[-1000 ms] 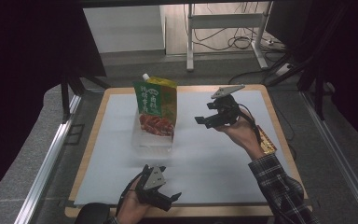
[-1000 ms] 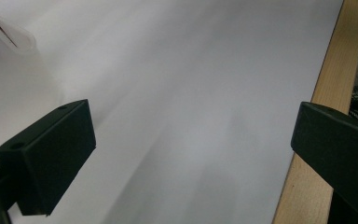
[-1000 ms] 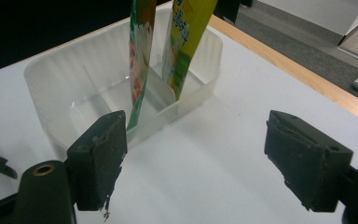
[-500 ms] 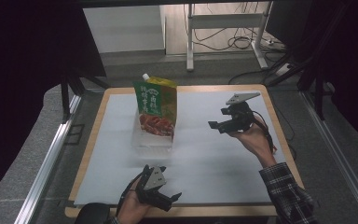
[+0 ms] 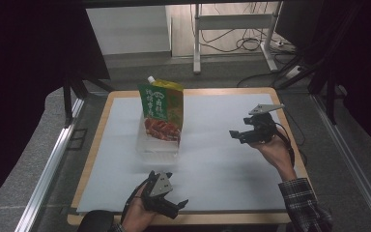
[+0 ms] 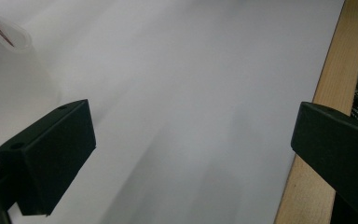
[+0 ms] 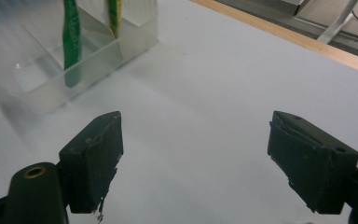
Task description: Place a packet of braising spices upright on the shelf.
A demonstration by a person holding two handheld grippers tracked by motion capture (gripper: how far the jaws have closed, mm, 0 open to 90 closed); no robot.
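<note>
Standing off to the side here, so going left to right across the surface [image 5: 212,159]. The left tongs [image 5: 174,205] sit low at the near edge, spread wide with nothing between them, and in the left gripper view they're just looking along bare white board toward the wooden rim.

Next over is the thing that matters: a green stand-up pouch [image 5: 162,113] with a white spout at its top corner, propped upright inside a clear plastic tray [image 5: 157,147] in the middle of the surface, toward the far side. In the right gripper view you can see the tray [image 7: 74,56] has a divider, and the pouch stands edge-on in it as thin green strips.

My guess on handling: that pouch is soft and floppy, glossy film, so probably slick, and if it's full it'll be bottom-heavy and want to sag. Pinching the flat middle would likely just squish the contents around. I'd go for the sealed top edge or right under the spout, where the material is stiffer. The tray looks thin and light, so it could slide or tip along with the pouch.

Far right, the right tongs [image 5: 239,135] hover above the surface, well apart from the tray, pointed back toward it. They've just been opening a bit further, and they're empty.
</note>
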